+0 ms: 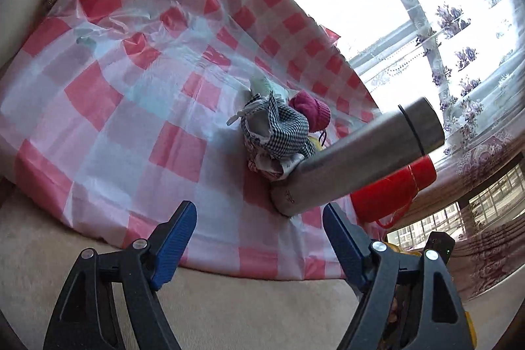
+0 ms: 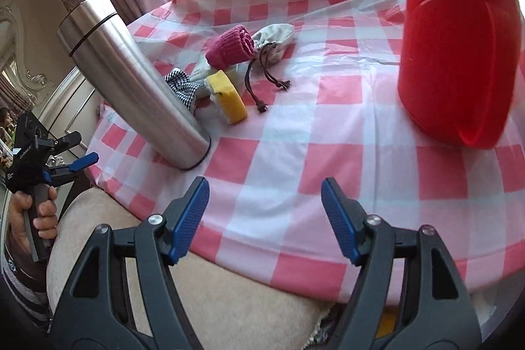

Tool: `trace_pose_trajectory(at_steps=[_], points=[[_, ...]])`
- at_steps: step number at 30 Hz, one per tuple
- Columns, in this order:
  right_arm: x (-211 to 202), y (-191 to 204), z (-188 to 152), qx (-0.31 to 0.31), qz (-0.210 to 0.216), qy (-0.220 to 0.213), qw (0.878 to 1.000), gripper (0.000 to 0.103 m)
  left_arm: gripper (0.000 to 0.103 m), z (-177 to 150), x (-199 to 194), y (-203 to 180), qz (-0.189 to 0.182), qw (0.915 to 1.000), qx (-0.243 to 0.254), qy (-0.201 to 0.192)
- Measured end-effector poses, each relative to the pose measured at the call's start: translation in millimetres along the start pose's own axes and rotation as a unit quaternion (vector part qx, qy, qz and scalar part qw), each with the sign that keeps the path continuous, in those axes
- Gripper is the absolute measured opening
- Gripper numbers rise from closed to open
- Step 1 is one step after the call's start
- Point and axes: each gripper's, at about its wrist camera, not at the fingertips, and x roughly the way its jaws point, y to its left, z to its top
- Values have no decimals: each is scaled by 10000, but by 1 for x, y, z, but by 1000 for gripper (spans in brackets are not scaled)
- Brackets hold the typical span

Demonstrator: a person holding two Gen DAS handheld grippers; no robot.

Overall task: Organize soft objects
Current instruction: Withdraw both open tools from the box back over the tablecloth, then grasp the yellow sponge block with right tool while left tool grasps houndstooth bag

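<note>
A small heap of soft things lies on the red-and-white checked tablecloth (image 2: 328,127). It holds a magenta knitted roll (image 2: 231,46), a grey drawstring pouch (image 2: 274,40), a yellow sponge (image 2: 229,100) and a black-and-white checked cloth (image 2: 182,87). The left wrist view shows the checked cloth (image 1: 279,130) with the magenta roll (image 1: 311,110) behind it. My left gripper (image 1: 259,209) is open and empty over the table's near edge, short of the heap. It also appears at the far left as the left gripper (image 2: 88,146), held by a hand (image 2: 36,212). My right gripper (image 2: 265,186) is open with nothing between its fingers.
A steel flask (image 2: 131,81) stands right in front of the heap, touching the checked cloth. A big red jug (image 2: 459,54) stands to the right. A beige cushion (image 2: 229,310) lies below the table edge. Patterned curtains (image 1: 459,22) hang behind the table.
</note>
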Motion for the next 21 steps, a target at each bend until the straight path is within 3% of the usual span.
trace_pose_trajectory(at_steps=[6, 11, 21], points=[[41, 14, 33, -272, 49, 26, 9996, 73, 80, 42, 38, 9, -124, 9996, -243, 115], [69, 14, 52, -252, 308, 122, 9991, 67, 80, 72, 70, 10, -492, 9969, -563, 265], [98, 17, 70, -299, 569, 295, 9975, 65, 80, 92, 115, 6, -668, 9928, -805, 577]])
